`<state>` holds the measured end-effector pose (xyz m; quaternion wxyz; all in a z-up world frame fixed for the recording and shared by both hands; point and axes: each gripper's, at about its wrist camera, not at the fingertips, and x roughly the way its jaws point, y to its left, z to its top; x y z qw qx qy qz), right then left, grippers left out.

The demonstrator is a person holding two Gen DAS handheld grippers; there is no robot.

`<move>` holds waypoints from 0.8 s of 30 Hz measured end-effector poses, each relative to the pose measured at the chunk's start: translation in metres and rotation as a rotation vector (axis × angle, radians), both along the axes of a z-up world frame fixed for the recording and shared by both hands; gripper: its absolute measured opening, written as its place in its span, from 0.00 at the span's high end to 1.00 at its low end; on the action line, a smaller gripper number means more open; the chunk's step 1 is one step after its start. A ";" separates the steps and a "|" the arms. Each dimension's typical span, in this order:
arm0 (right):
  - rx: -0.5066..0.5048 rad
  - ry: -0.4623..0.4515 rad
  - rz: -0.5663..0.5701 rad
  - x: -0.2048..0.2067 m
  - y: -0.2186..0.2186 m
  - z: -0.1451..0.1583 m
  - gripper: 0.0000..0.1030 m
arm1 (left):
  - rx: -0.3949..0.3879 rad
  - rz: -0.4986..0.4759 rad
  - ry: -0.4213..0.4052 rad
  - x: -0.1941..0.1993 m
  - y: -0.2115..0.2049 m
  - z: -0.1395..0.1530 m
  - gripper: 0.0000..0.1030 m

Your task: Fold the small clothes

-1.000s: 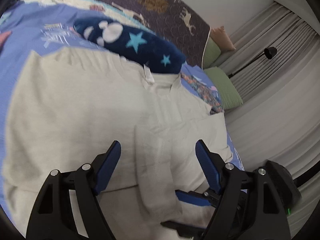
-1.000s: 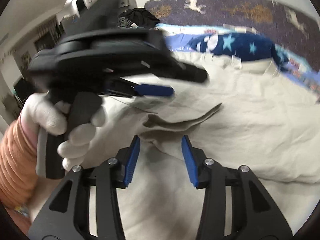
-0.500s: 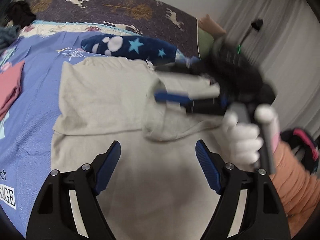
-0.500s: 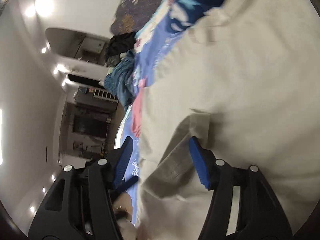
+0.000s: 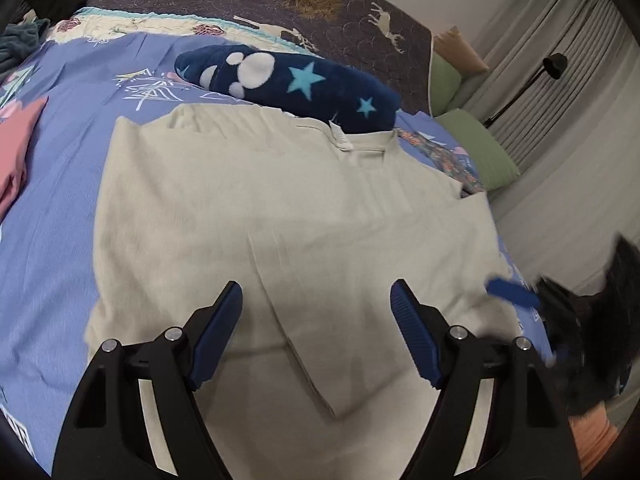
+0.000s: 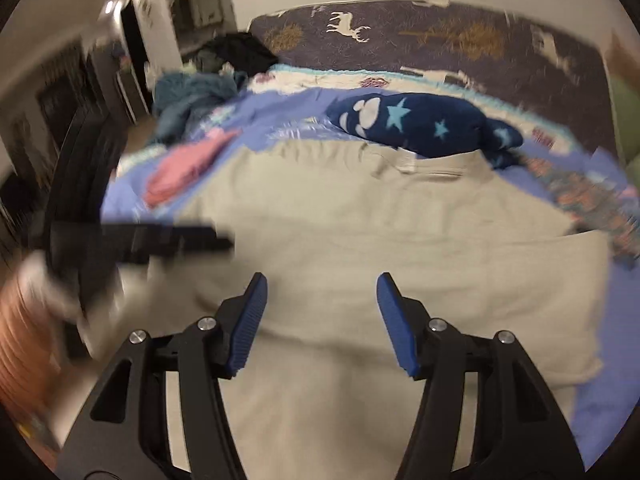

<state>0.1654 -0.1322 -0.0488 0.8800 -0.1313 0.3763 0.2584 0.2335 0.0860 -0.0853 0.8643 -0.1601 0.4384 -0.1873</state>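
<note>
Right gripper [image 5: 516,294] motion-blurred; shirt [image 5: 280,208] hem cut off.

Beige shirt [image 5: 248,216] spread flat on blue bedsheet [image 5: 52,152].

No writing can be read: the neck tag [image 5: 343,139] of the beige shirt [image 5: 256,216] looks blank, and the dark print at the bed sheet's [image 5: 44,240] near left corner is cut off.
</note>
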 end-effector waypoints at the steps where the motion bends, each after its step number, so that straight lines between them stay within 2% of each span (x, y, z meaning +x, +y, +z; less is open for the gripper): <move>1: -0.064 -0.025 0.027 -0.005 0.004 -0.005 0.43 | 0.006 0.000 0.013 0.006 -0.002 -0.002 0.31; 4: -0.238 -0.104 0.092 -0.020 0.017 -0.026 0.39 | 0.018 -0.011 0.037 0.021 -0.009 -0.011 0.67; 5: -0.271 -0.115 0.092 -0.019 0.021 -0.032 0.38 | -0.009 -0.029 0.042 0.023 -0.009 -0.012 0.96; 6: -0.293 -0.119 0.081 -0.017 0.019 -0.038 0.38 | -0.077 -0.047 0.060 0.025 -0.010 -0.013 0.96; 7: -0.305 -0.114 0.051 -0.009 0.017 -0.044 0.38 | -0.107 -0.044 0.050 0.024 -0.010 -0.009 0.96; 10: -0.276 -0.106 -0.032 0.003 0.007 -0.044 0.38 | -0.110 -0.067 -0.052 0.011 -0.015 0.024 0.96; 12: -0.244 -0.124 -0.081 0.006 0.001 -0.036 0.38 | -0.119 -0.065 -0.134 0.002 -0.009 0.058 0.96; 14: -0.181 -0.153 -0.102 0.004 -0.006 -0.022 0.38 | -0.091 -0.047 -0.228 -0.011 0.003 0.092 0.96; 16: -0.143 -0.195 -0.115 0.000 -0.011 -0.010 0.33 | -0.020 -0.023 -0.279 -0.017 0.017 0.109 0.96; 18: -0.153 -0.224 -0.127 -0.002 -0.014 -0.006 0.31 | 0.084 0.050 -0.265 -0.017 0.036 0.106 0.95; 21: -0.199 -0.206 -0.176 0.004 -0.024 -0.018 0.31 | 0.149 0.136 -0.150 -0.008 0.062 0.066 0.94; 22: -0.201 -0.189 -0.196 0.006 -0.029 -0.021 0.31 | 0.166 0.155 -0.120 -0.007 0.066 0.056 0.90; 24: -0.187 -0.146 -0.238 0.009 -0.043 -0.027 0.31 | 0.220 0.201 -0.048 -0.006 0.072 0.029 0.63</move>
